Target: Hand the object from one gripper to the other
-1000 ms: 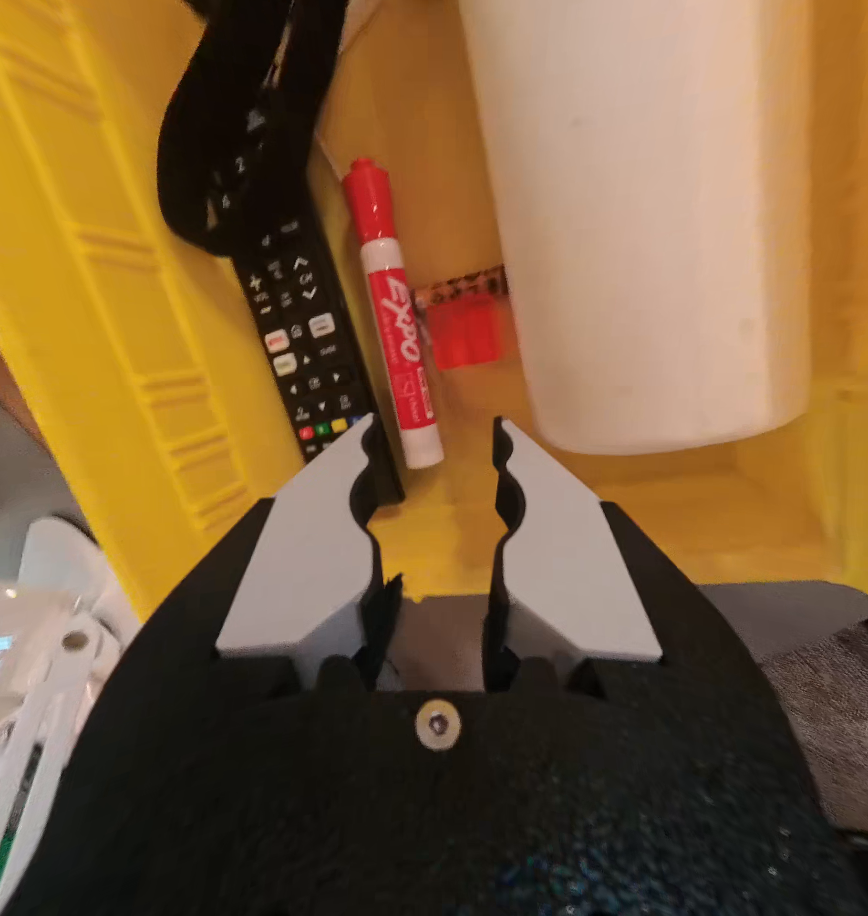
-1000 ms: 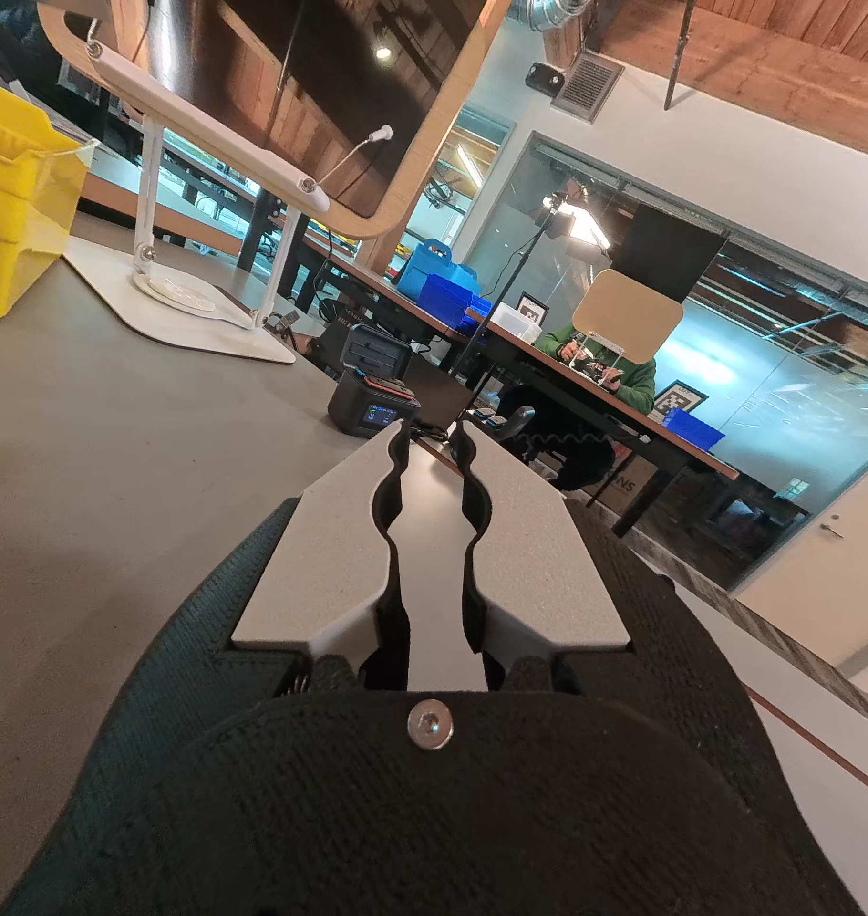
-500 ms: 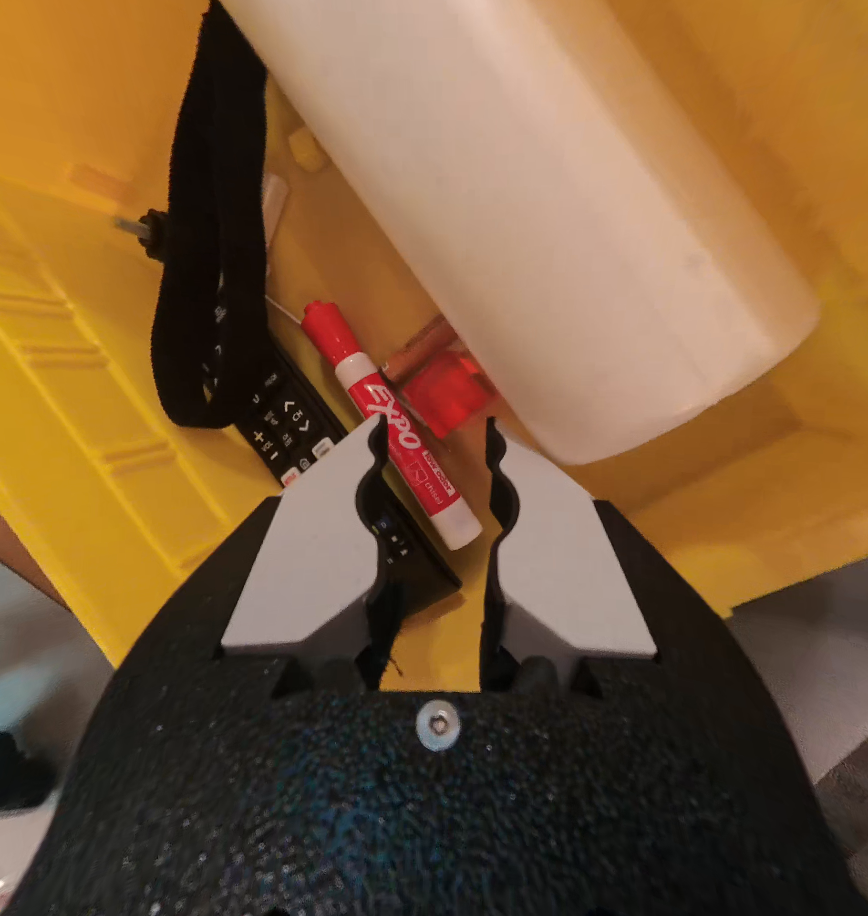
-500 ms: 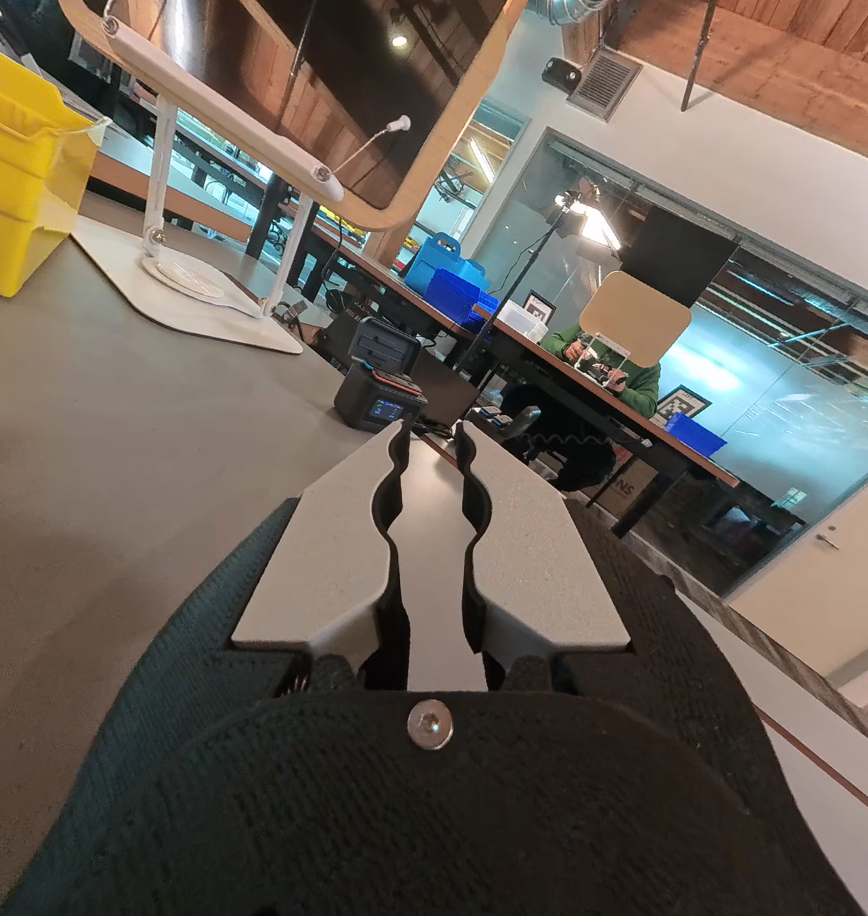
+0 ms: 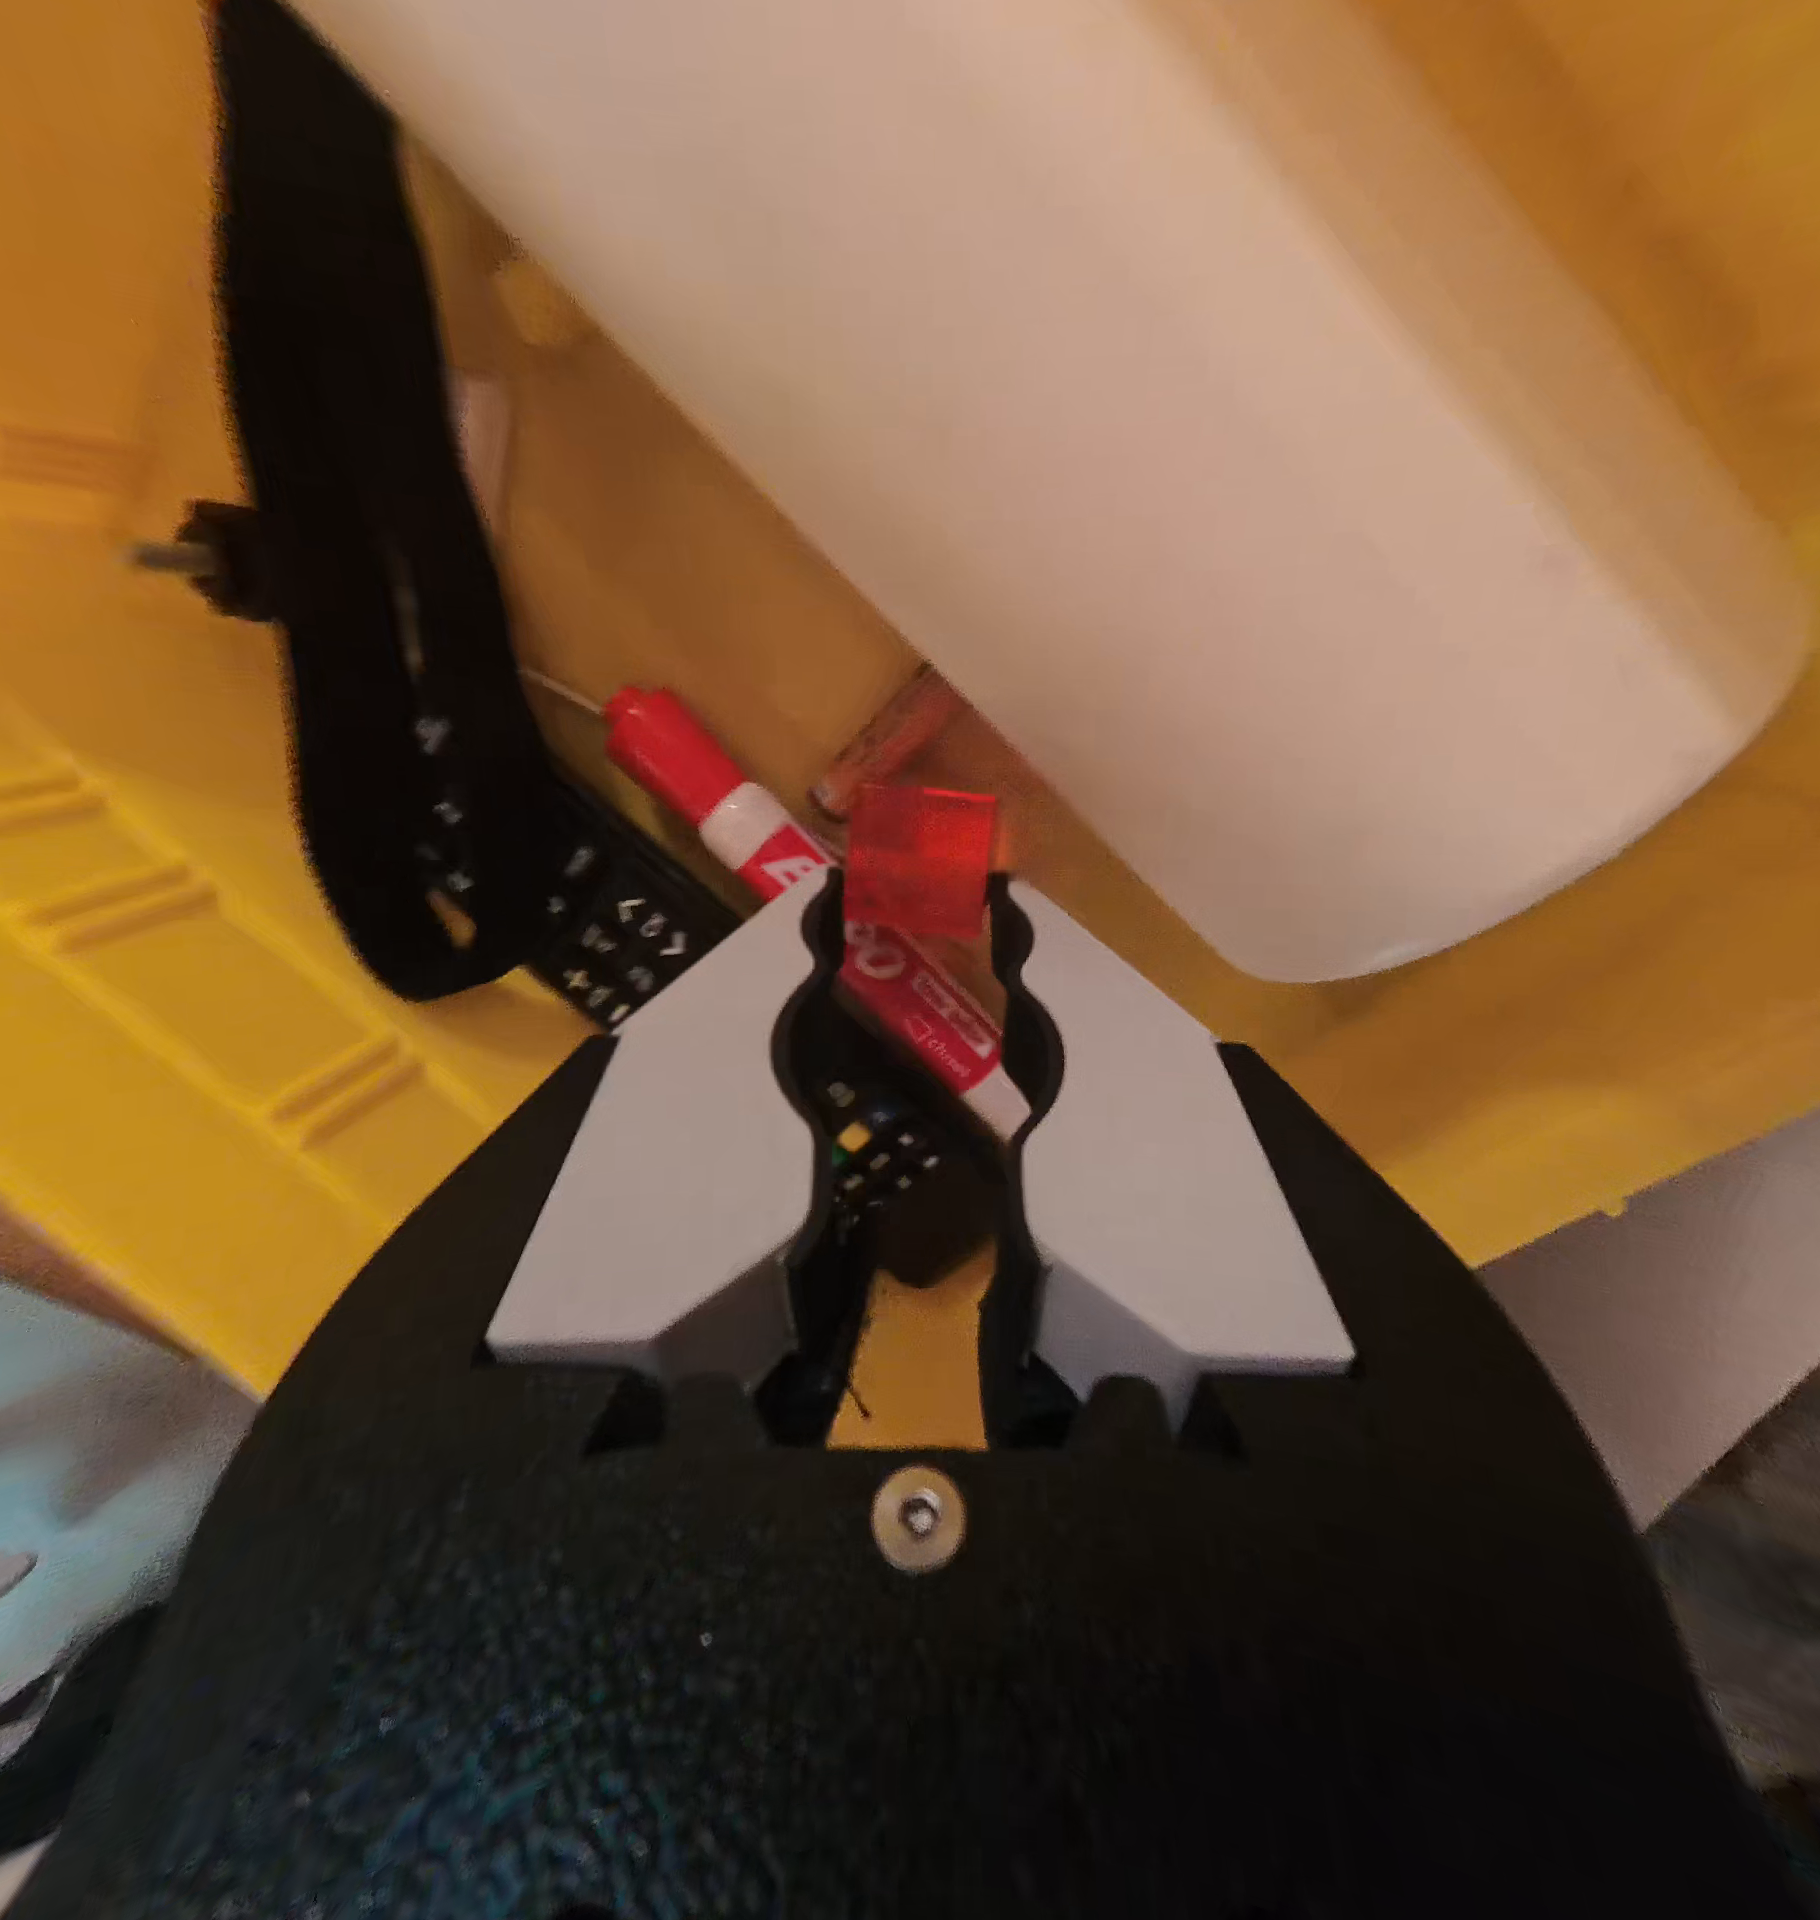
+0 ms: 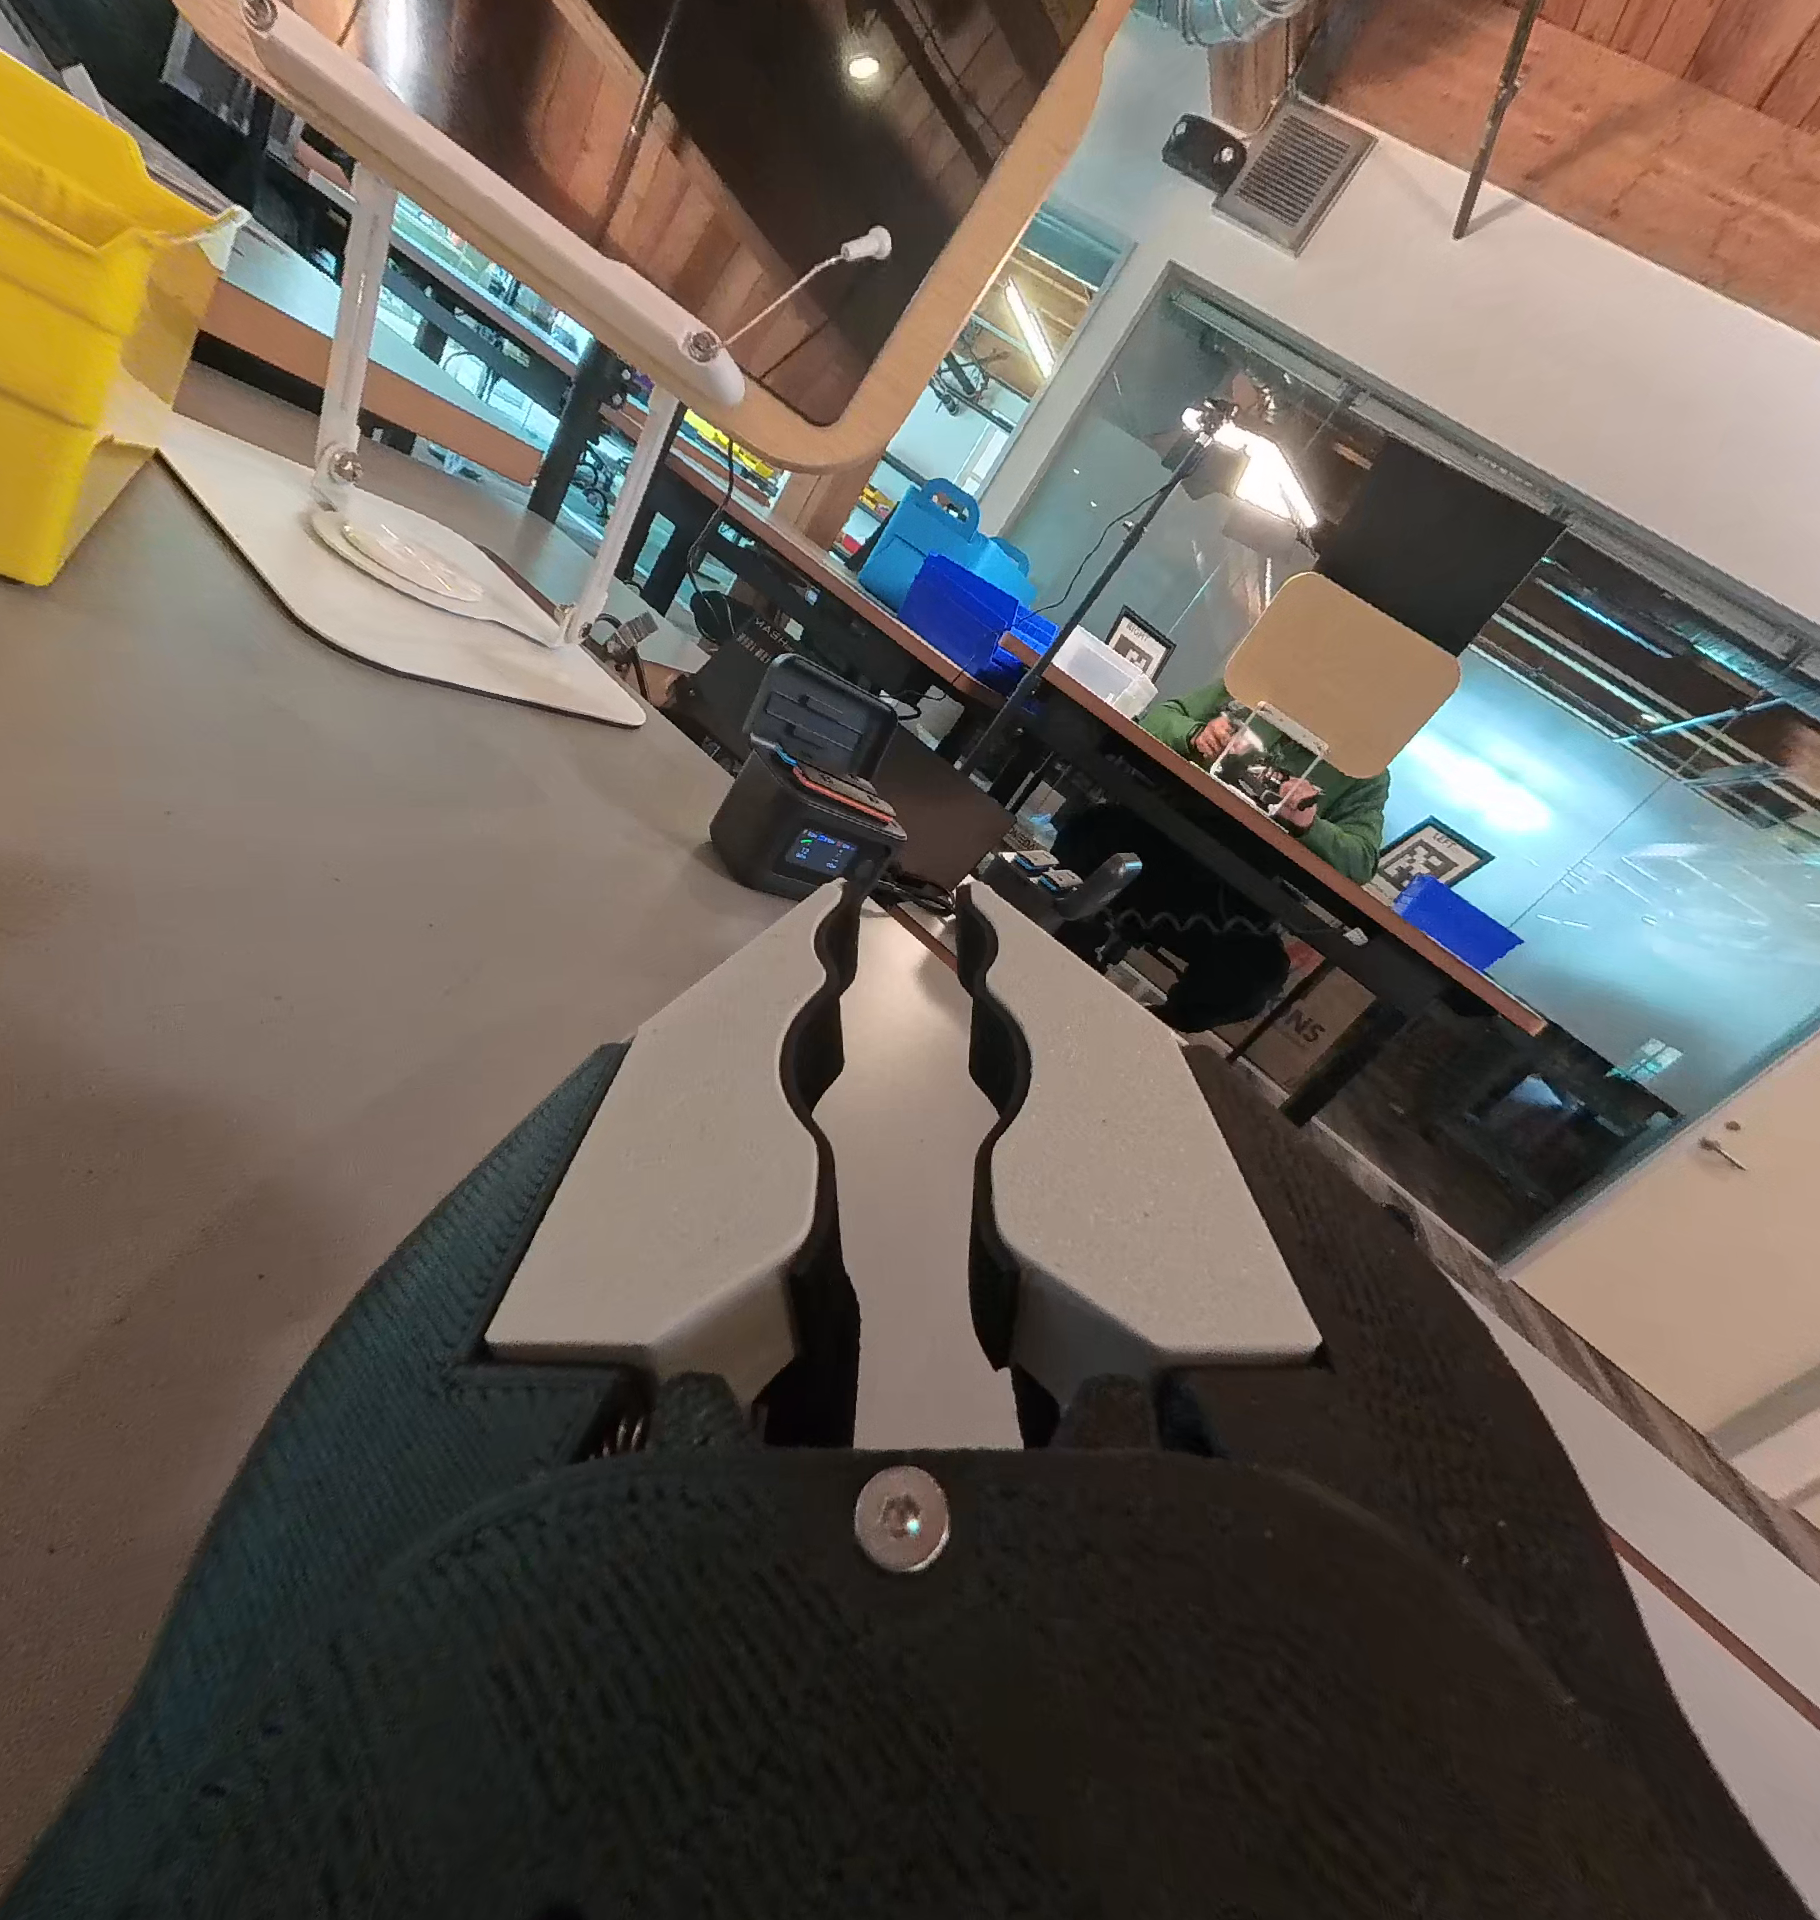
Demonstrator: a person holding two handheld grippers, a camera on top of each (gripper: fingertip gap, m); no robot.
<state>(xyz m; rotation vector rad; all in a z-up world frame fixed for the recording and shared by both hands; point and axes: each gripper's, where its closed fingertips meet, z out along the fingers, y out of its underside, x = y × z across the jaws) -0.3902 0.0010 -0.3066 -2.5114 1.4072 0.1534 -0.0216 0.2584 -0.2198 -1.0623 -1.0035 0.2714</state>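
In the left wrist view my left gripper [image 5: 916,888] is down inside a yellow bin [image 5: 158,987]. Its fingertips are closed on the two sides of a small red translucent piece [image 5: 921,852], which sticks out beyond the tips. A red and white marker [image 5: 677,758] lies just under the fingers, beside a black remote [image 5: 625,935]. In the right wrist view my right gripper [image 6: 901,904] is low over the grey table [image 6: 262,935], with its jaws a little apart and nothing between them. The yellow bin [image 6: 44,343] stands far to its left.
A big white roll [image 5: 1093,416] fills the bin's right side, close above the red piece. A black strap [image 5: 345,520] lies over the remote. On the table stand a white lamp base [image 6: 418,582] and a black box with a small screen [image 6: 812,821]. A person [image 6: 1301,800] sits at a far table. My hands' fingertips stand some 45 cm from each other. The black remote [image 5: 625,935] lies some 4 cm from my left tips, 45 cm from my right tips.
My left gripper went deeper into the bin, past the marker, and its jaws narrowed onto the red piece. The right gripper swung slightly, still empty with the same gap.
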